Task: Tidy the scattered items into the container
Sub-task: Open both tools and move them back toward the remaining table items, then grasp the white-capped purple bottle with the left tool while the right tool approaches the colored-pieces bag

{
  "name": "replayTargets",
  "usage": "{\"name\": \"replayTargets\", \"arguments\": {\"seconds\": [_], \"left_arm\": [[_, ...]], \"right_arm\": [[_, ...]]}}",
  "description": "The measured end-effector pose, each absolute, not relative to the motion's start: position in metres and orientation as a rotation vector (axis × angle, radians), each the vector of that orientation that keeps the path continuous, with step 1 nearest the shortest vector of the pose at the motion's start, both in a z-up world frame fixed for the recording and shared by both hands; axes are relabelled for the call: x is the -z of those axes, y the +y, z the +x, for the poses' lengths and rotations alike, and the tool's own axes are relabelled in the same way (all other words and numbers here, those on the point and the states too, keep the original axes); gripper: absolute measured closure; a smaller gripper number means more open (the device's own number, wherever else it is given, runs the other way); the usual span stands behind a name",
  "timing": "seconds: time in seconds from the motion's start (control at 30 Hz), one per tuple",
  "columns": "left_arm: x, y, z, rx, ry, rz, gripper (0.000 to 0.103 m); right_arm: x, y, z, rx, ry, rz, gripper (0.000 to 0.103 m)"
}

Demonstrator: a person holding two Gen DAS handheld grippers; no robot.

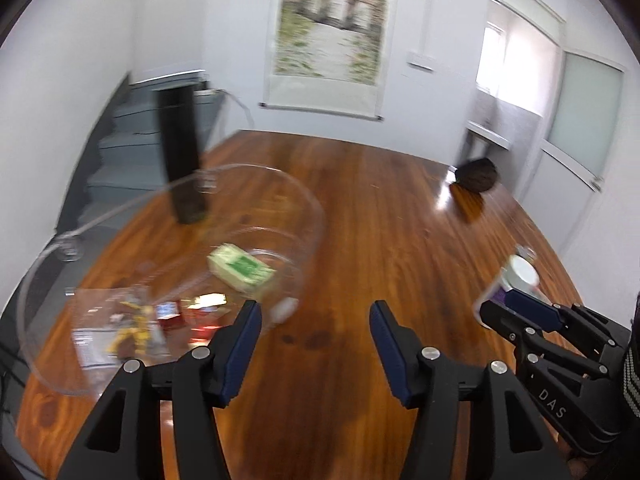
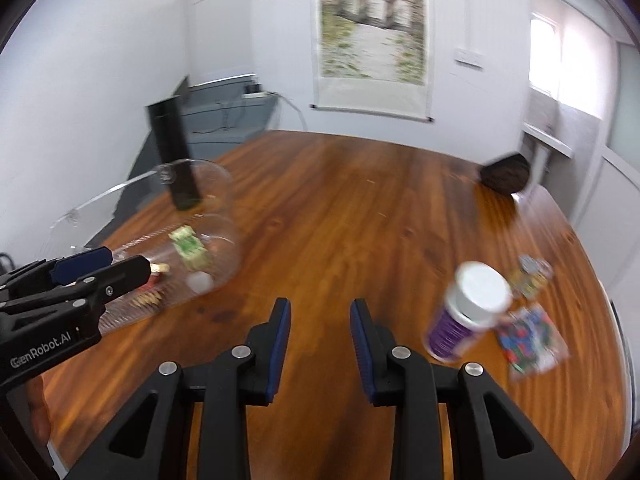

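1. Both grippers hold nothing: the left gripper [image 1: 316,338] has its blue-padded fingers [image 1: 245,342] spread wide over bare wood, and the right gripper [image 2: 320,338] shows a narrower but clear gap, also above the table [image 2: 340,208].
2. At the table's left side sits the clear plastic container [image 1: 300,208] — a round, see-through bowl.
3. Inside it lie a green-and-cream box [image 1: 240,268], a small white piece [image 1: 285,307], red packets [image 1: 170,314] and a yellow-printed sachet [image 1: 134,330].
4. Right of the right gripper, a purple bottle with a white cap [image 2: 468,312] leans on the wood — well apart from the container.
5. Just beyond the bottle lie a colourful flat packet [image 2: 534,340] and a smaller blurred packet [image 2: 534,274].
6. One tall black box [image 2: 174,152] stands behind the container, and a dark round object [image 2: 506,178] rests near the far right edge.
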State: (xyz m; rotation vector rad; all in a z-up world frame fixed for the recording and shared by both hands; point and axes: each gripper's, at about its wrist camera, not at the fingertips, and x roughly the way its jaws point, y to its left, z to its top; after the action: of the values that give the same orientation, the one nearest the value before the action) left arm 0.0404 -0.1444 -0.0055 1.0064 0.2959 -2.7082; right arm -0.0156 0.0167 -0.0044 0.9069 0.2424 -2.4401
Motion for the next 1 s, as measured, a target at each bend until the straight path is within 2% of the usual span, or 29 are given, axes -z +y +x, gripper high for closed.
{"name": "replayTargets", "arguments": {"seconds": [0.37, 0.47, 0.6, 0.93, 0.97, 1.0], "left_arm": [[0.025, -0.048, 0.001, 2.939, 0.237, 1.210, 0.045], [0.025, -0.027, -0.006, 2.986, 0.222, 1.230, 0.045], [0.021, -0.005, -0.014, 3.025, 0.211, 1.219, 0.046], [0.029, 0.004, -0.026, 2.974, 0.243, 1.224, 0.045], [0.032, 0.003, -0.026, 2.964, 0.248, 1.230, 0.045], [0.035, 0.001, -0.026, 2.958, 0.254, 1.236, 0.045]], "right_arm": [[0.030, 0.146, -0.043, 2.651, 0.160, 1.062, 0.058], [0.034, 0.176, -0.056, 2.687, 0.154, 1.089, 0.051], [0.040, 0.209, -0.084, 2.696, 0.127, 1.127, 0.050], [0.057, 0.218, -0.154, 2.561, 0.218, 1.188, 0.050], [0.061, 0.215, -0.159, 2.528, 0.214, 1.203, 0.049], [0.065, 0.212, -0.164, 2.496, 0.210, 1.217, 0.042]]}}
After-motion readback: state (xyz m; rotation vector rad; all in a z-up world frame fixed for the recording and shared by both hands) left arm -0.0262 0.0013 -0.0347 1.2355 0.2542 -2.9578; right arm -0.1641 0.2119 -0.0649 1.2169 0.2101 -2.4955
